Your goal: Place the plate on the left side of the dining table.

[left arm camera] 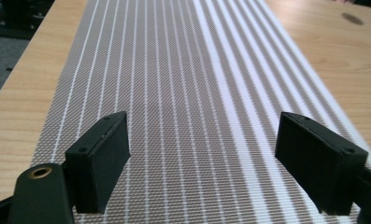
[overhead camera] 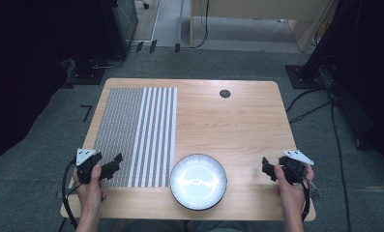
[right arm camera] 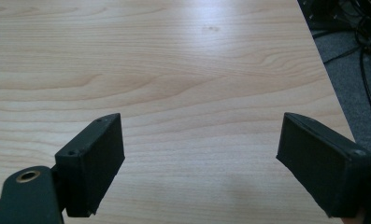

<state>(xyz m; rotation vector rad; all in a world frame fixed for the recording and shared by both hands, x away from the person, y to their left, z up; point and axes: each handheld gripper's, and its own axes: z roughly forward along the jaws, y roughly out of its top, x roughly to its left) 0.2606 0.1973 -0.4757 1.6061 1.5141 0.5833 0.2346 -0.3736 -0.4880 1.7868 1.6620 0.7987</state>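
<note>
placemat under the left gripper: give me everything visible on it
The grey woven rectangular placemat lies flat on the left half of the light wooden table, long side running front to back. Its mesh-like weave carries thin white lines on the left part and broad white stripes on the right. The left gripper hovers open over its near edge; contact cannot be told. The white round bowl sits beside its near right corner.

No readable text, label, brand, number or sign stands on anything here, whether mat (overhead camera: 136, 135), bowl (overhead camera: 198, 181) or table (overhead camera: 228, 121).
</note>
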